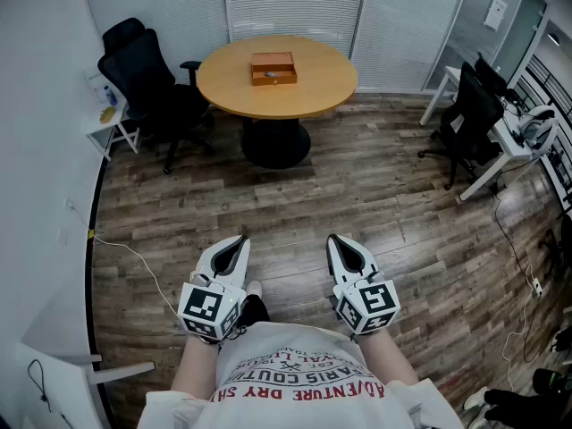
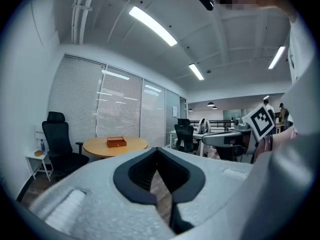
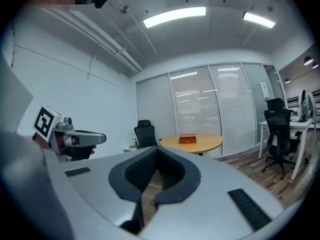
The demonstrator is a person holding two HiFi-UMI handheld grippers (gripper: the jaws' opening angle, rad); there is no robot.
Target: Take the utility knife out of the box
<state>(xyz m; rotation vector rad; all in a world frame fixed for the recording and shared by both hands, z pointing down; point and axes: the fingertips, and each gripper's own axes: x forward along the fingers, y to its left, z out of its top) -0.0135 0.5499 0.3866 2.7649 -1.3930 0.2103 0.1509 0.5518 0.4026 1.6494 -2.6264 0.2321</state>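
We stand far from the wooden box (image 1: 273, 68) on the round table (image 1: 329, 86) — left gripper (image 1: 239, 239) and right gripper (image 1: 333, 239) clenched empty, task unstarted.

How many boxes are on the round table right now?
1: a brown box near the middle of the table; nothing else like it shows.

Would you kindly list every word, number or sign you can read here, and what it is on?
"ADVENTURE DRY SH": shirt, upside down, cut off.
"COUTU": shirt, next line, only partly legible.
Shirt crest's small print: too small to read.
Wall plate: too small to read.
Marker cubes: patterns only, no letters.
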